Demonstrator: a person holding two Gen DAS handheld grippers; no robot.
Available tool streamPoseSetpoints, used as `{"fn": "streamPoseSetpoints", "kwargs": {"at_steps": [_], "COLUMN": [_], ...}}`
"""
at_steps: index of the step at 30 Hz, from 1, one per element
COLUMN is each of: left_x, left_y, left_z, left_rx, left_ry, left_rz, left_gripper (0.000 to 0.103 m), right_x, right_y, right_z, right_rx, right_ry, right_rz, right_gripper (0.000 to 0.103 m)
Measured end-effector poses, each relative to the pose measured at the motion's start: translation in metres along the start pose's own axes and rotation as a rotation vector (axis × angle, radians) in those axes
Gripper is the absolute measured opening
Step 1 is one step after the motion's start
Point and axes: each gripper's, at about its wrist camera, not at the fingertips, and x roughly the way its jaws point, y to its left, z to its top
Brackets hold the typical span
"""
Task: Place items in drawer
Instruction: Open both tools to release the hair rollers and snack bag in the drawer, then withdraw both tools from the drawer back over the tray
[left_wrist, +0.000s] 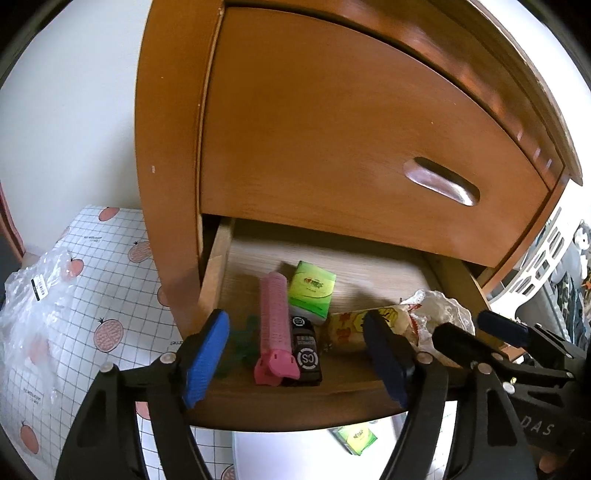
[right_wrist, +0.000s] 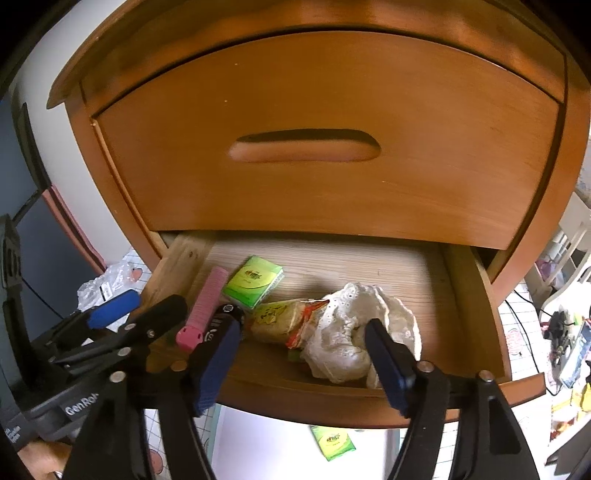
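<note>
The nightstand's lower drawer (left_wrist: 295, 404) (right_wrist: 295, 397) stands pulled out. Inside lie a pink hair roller (left_wrist: 274, 321) (right_wrist: 207, 302), a green tissue pack (left_wrist: 310, 291) (right_wrist: 255, 280), a small black item marked CS (left_wrist: 306, 354), a yellow snack packet (left_wrist: 347, 328) (right_wrist: 277, 317) and a white lace cloth (right_wrist: 354, 332) (left_wrist: 439, 314). My left gripper (left_wrist: 295, 354) (right_wrist: 140, 310) hangs open over the roller and black item, pads clear of them. Open too, my right gripper (right_wrist: 303, 358) (left_wrist: 480, 332) straddles the cloth and packet without pressing them.
The closed upper drawer (left_wrist: 351, 147) (right_wrist: 314, 147) overhangs the back of the open one. A second green tissue pack (left_wrist: 354, 437) (right_wrist: 332, 441) lies on the floor below the drawer front. A clear plastic bag (left_wrist: 33, 295) sits on a patterned mat at left. Clutter stands at right.
</note>
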Motion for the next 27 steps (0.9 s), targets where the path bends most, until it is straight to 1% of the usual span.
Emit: {"fn": "streamPoseSetpoints", "kwargs": {"at_steps": [3, 5, 6, 7, 8, 9, 12, 13, 14, 18, 27], "left_x": [-0.001, -0.003, -0.004, -0.005, -0.006, -0.007, -0.010, -0.010, -0.010, -0.013, -0.021], "left_y": [0.000, 0.000, 0.000, 0.001, 0.002, 0.003, 0.006, 0.007, 0.008, 0.010, 0.009], "left_z": [0.001, 0.001, 0.001, 0.001, 0.001, 0.001, 0.001, 0.001, 0.000, -0.001, -0.004], "left_rx": [0.004, 0.004, 0.004, 0.003, 0.000, -0.003, -0.014, -0.016, -0.018, -0.025, -0.035], "left_ry": [-0.008, -0.017, -0.025, -0.031, -0.039, -0.047, -0.070, -0.071, -0.072, -0.086, -0.106], "left_rz": [0.018, 0.028, 0.037, 0.045, 0.054, 0.062, 0.083, 0.089, 0.094, 0.111, 0.104], "left_gripper": [0.078, 0.083, 0.084, 0.087, 0.092, 0.094, 0.095, 0.100, 0.103, 0.103, 0.103], "right_x": [0.000, -0.002, -0.002, -0.003, -0.004, -0.005, -0.006, -0.006, -0.006, -0.006, -0.014], "right_y": [-0.002, -0.002, -0.002, -0.002, -0.002, -0.002, -0.003, -0.003, -0.004, -0.006, -0.010], "right_z": [-0.001, -0.001, -0.001, -0.002, -0.002, -0.003, -0.004, -0.005, -0.006, -0.008, -0.011], "right_rx": [-0.003, -0.009, -0.010, -0.011, -0.011, -0.011, -0.013, -0.013, -0.012, -0.009, -0.001], "right_ry": [-0.001, -0.005, -0.007, -0.008, -0.011, -0.014, -0.019, -0.017, -0.016, -0.018, -0.023], "right_rz": [-0.003, -0.007, -0.007, -0.009, -0.011, -0.013, -0.016, -0.018, -0.020, -0.024, -0.035], "right_gripper": [0.086, 0.087, 0.089, 0.091, 0.097, 0.103, 0.103, 0.103, 0.103, 0.103, 0.103]}}
